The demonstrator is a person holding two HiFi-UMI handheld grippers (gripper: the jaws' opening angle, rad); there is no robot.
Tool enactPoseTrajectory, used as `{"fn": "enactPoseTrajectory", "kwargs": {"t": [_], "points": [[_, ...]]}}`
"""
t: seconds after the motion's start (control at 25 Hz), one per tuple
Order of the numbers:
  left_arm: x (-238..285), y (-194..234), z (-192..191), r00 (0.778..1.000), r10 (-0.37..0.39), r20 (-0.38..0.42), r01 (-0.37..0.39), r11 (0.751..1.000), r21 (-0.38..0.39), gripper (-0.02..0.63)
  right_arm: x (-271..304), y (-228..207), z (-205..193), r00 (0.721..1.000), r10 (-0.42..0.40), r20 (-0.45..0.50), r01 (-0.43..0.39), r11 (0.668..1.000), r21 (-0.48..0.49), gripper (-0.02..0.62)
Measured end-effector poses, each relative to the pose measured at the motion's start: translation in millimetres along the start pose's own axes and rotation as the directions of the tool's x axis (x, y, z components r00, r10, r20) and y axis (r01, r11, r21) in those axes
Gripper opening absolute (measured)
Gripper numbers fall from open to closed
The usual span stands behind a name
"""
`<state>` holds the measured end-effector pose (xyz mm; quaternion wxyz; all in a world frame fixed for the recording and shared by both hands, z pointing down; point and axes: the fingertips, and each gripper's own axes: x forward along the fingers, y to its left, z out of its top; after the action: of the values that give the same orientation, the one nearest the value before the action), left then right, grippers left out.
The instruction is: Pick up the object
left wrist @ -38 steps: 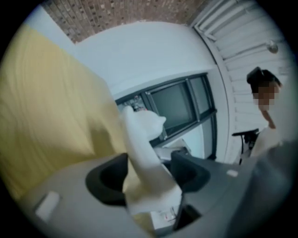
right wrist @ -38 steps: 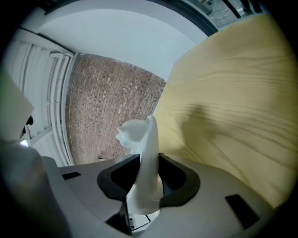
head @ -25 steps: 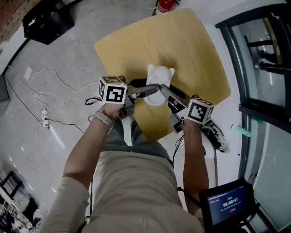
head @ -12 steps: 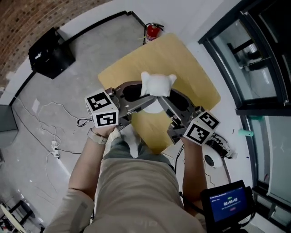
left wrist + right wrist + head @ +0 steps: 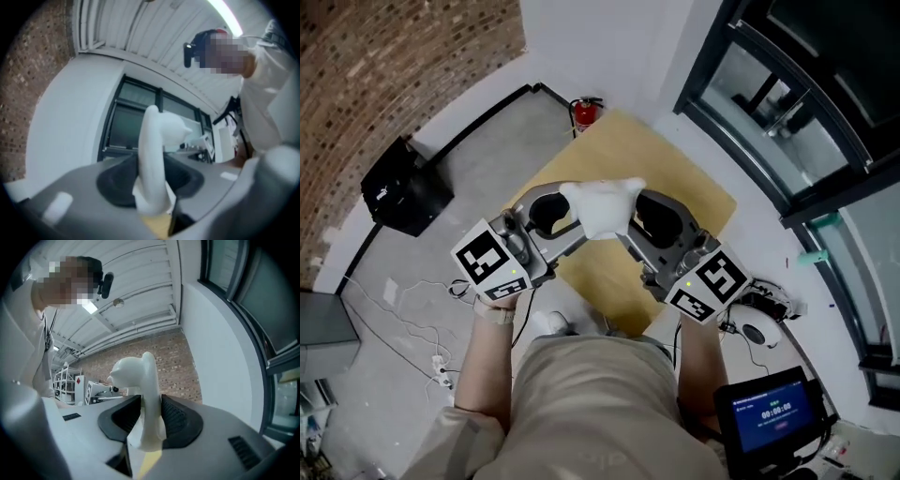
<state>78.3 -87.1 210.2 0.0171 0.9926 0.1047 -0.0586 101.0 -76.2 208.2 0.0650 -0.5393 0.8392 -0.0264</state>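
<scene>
A white glossy object with two pointed ears [image 5: 602, 208] hangs in the air above the round wooden table [image 5: 698, 202], well off its top. My left gripper [image 5: 574, 225] grips its rim from the left. Its jaws are closing, with the thin white wall [image 5: 152, 154] pinched between the dark pads. My right gripper [image 5: 625, 230] holds the opposite side, its ribbed pads clamped on the white wall [image 5: 147, 399]. Both marker cubes sit close to my chest. In the left gripper view [image 5: 152, 187] and the right gripper view [image 5: 150, 420] the object stands upright between the pads.
A red fire extinguisher [image 5: 584, 112] stands by the wall beyond the table. A black box [image 5: 403, 187] sits on the grey floor at left, with cables [image 5: 412, 323] trailing nearby. Dark window frames [image 5: 787, 122] run along the right. A small screen [image 5: 773, 412] is at my lower right.
Both grippers have risen together with the white object, lifting it from just above the table up toward my head. The head view has tilted to take in more wall and window.
</scene>
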Motion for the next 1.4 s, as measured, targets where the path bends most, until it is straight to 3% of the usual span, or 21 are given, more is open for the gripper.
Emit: {"fn": "enactPoseTrajectory", "kwargs": {"t": [0.2,0.32,0.68,1.4], "points": [[4.9,-1.2,29.2,0.998,-0.040,0.049,0.035,0.993,0.115,0.143,-0.6,3.3,30.1,0.995,-0.026,0.097,0.037,0.993,-0.113,0.133],[9.8,-1.4,37.8,0.997,-0.058,0.057,0.049,0.988,0.145,0.143,-2.9,1.9,39.7,0.991,-0.039,0.127,0.059,0.986,-0.158,0.133],[19.9,-0.5,35.9,0.997,-0.074,0.039,0.067,0.987,0.149,0.143,-8.2,-5.2,40.6,0.990,-0.066,0.124,0.089,0.977,-0.191,0.133],[27.0,2.2,32.0,0.997,-0.076,0.022,0.073,0.990,0.118,0.143,-12.5,-13.1,39.4,0.986,-0.090,0.138,0.112,0.980,-0.166,0.133]]}}
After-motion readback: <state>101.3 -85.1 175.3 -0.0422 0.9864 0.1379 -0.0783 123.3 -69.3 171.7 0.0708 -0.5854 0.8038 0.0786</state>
